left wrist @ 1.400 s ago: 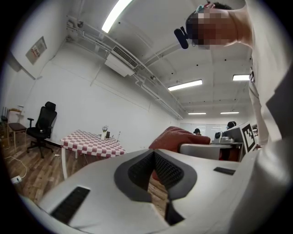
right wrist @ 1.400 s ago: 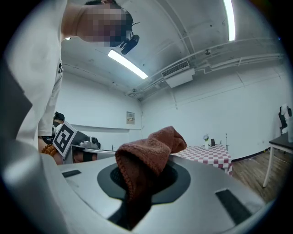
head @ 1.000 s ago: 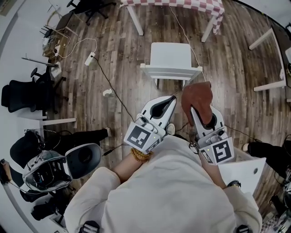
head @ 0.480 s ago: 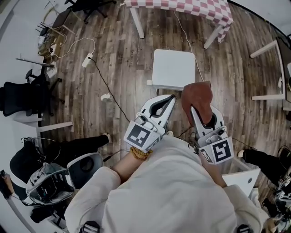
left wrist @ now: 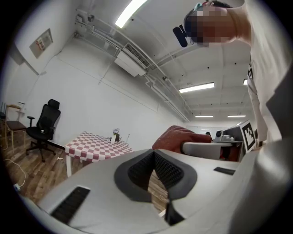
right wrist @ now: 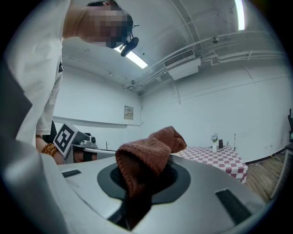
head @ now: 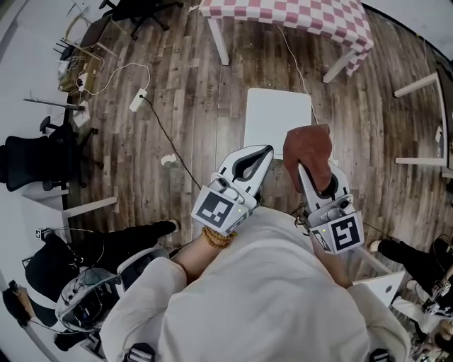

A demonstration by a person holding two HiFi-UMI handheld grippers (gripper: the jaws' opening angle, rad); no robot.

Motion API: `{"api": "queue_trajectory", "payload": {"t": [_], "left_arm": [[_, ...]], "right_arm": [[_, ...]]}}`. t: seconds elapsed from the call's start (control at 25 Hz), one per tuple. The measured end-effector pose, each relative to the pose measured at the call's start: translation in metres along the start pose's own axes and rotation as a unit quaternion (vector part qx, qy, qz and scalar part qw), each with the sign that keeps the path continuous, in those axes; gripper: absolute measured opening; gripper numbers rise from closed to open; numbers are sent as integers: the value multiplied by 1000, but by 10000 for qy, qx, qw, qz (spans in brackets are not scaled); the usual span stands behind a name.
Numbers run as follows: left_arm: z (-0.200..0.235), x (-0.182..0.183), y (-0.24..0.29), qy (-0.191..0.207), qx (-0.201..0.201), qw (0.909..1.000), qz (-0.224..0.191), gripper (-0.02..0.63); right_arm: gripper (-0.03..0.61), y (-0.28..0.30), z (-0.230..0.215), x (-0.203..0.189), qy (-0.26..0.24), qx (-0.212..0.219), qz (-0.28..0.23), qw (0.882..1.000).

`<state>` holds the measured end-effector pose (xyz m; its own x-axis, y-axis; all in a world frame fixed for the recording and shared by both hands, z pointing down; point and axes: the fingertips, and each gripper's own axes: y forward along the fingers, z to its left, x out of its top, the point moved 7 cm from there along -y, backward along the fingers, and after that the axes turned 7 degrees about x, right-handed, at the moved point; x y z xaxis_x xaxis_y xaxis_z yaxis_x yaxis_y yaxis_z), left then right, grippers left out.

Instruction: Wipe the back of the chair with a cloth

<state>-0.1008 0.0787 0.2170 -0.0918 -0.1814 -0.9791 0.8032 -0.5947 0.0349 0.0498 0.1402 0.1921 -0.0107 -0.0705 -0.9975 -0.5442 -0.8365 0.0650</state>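
left: a black office chair (head: 28, 159) and a white power strip (head: 138, 99) with its cable, on the wooden floor (head: 177, 85). centre: my left gripper (head: 265, 153), jaws together on nothing. ahead of it stands the white chair (head: 278, 113), just this side of the checkered table (head: 297, 14). right: my right gripper (head: 306, 168) clamps the brown cloth (head: 308, 145), which hides the chair's near right corner; whether they touch i cannot tell.

Rough knitted cloth (right wrist: 151, 154), matt wooden floor (head: 187, 92)
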Motion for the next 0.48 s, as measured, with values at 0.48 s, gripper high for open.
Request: {"api": "queue_trajectory", "payload": {"t": [0.48], "left_arm": [[32,2,37,-41,-140,9996,246,31]], "right_arm": [[80,27,-32,-4,167,-138,182,9996]]}}
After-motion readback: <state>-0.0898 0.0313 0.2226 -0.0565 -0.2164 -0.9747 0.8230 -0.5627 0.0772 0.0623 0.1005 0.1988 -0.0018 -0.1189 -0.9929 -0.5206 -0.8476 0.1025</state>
